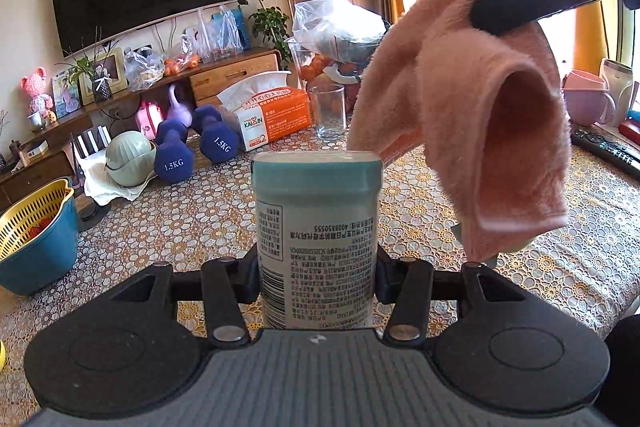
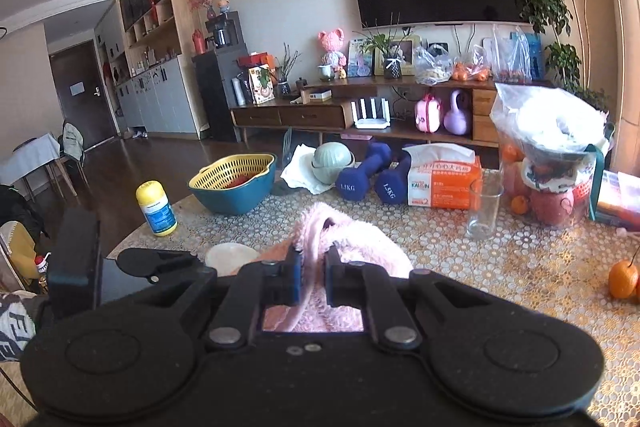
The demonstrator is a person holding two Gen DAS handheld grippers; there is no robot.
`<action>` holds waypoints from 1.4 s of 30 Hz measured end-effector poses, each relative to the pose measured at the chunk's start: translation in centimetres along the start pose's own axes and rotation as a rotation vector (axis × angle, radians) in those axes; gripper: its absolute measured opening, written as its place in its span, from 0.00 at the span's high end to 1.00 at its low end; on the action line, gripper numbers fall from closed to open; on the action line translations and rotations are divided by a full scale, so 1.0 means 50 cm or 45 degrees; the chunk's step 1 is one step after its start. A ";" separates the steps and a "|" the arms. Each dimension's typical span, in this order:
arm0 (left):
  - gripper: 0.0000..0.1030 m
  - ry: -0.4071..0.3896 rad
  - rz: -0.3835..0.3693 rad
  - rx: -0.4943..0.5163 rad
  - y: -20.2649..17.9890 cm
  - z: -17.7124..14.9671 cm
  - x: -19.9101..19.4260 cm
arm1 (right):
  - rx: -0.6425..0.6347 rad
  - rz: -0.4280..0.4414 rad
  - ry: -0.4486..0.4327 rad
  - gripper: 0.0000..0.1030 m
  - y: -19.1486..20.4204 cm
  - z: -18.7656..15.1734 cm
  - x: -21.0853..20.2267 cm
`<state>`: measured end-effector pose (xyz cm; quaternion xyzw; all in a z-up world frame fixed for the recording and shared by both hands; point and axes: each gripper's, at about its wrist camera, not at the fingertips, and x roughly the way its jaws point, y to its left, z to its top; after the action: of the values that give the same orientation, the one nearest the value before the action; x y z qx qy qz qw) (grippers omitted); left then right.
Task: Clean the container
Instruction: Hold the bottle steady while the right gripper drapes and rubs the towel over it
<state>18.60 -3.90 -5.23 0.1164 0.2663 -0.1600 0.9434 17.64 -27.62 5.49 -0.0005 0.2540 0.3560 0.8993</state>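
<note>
A white container [image 1: 316, 247] with a teal lid and small upside-down print is held upright above the lace tablecloth [image 1: 168, 227], with my left gripper [image 1: 316, 261] shut on its body. A fluffy pink cloth [image 1: 492, 115] hangs folded just right of and above the lid, pinched by a black finger [image 1: 520, 7] of the right gripper. In the right wrist view my right gripper [image 2: 312, 267] is shut on the pink cloth [image 2: 360, 247]. The container's pale top [image 2: 230, 257] shows just left of it, beside the left gripper's body [image 2: 76, 259].
On the table stand a drinking glass [image 1: 331, 111], a tissue box [image 1: 268, 111], two blue dumbbells [image 1: 192, 143], a blue basin with a yellow colander [image 1: 32, 227], a fruit bag [image 2: 548, 163], a yellow bottle [image 2: 156, 209], an orange [image 2: 623, 279] and a remote [image 1: 604, 151].
</note>
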 end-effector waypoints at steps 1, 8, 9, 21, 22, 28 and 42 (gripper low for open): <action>0.51 0.000 -0.001 -0.001 0.001 0.000 -0.001 | -0.017 -0.012 0.003 0.90 0.000 0.004 -0.011; 0.52 0.003 -0.004 -0.004 0.003 -0.001 -0.001 | -0.086 -0.008 0.127 0.87 -0.018 -0.007 -0.030; 0.52 0.005 -0.005 -0.006 0.003 -0.001 -0.001 | -0.063 -0.006 0.156 0.87 -0.026 -0.013 -0.016; 0.52 0.017 -0.008 -0.007 0.004 0.001 0.002 | -0.056 -0.157 0.362 0.78 -0.065 -0.099 0.173; 0.52 0.018 -0.009 -0.010 0.005 0.002 0.002 | -0.074 -0.176 0.358 0.72 -0.065 -0.099 0.173; 0.52 0.017 -0.010 -0.014 0.005 0.003 0.002 | -0.085 -0.255 0.372 0.37 -0.088 -0.105 0.189; 0.52 0.020 -0.010 -0.009 0.004 0.002 0.002 | 0.101 -0.250 0.466 0.32 -0.120 -0.156 0.243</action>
<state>18.80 -3.79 -5.19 0.1131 0.2747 -0.1617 0.9411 25.44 -25.72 -7.92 -0.0545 0.4256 0.2503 0.8679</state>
